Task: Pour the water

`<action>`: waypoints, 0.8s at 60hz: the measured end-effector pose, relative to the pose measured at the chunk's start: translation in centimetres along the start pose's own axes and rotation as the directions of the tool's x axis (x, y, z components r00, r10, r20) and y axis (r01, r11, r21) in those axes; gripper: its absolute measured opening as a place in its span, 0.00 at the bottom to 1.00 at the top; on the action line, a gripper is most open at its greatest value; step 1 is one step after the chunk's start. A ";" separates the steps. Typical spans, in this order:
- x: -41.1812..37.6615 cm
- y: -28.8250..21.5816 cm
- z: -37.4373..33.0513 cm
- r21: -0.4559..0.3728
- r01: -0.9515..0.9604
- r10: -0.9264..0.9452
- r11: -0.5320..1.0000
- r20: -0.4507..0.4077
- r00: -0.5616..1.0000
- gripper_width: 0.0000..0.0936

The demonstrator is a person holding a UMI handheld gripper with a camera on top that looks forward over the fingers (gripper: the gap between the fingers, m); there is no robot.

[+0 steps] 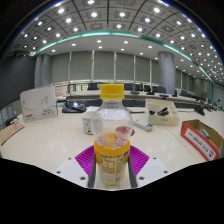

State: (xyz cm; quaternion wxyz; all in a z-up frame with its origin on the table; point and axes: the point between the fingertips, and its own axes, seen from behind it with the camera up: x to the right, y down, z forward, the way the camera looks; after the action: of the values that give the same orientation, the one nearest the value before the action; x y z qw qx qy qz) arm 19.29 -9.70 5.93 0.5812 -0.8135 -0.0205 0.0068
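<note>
A clear plastic bottle (112,135) with a yellow cap and a yellow label stands upright between my fingers. Both magenta pads (86,160) press on its lower body at either side, so my gripper (112,168) is shut on it. Beyond the bottle, on the white table (50,140), stands a white cup (92,121), partly hidden behind the bottle.
A white sign card (39,103) stands at the far left of the table. A white box (163,111) and a red and brown carton (203,137) sit to the right. A dark flat object (75,107) lies behind the cup. Office desks and chairs fill the room beyond.
</note>
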 end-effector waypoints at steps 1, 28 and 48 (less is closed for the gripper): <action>0.1 0.0 0.0 -0.002 0.001 -0.001 1.000 -0.003 1.000 0.51; 5.4 -11.9 6.3 -0.059 0.387 -0.389 0.920 -0.249 0.887 0.43; 6.9 -19.2 16.2 -0.254 0.936 -0.929 0.245 -0.337 0.152 0.43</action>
State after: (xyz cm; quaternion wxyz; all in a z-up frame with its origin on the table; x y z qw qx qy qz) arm 25.18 12.11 18.96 0.4558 -0.6019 -0.3899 -0.5272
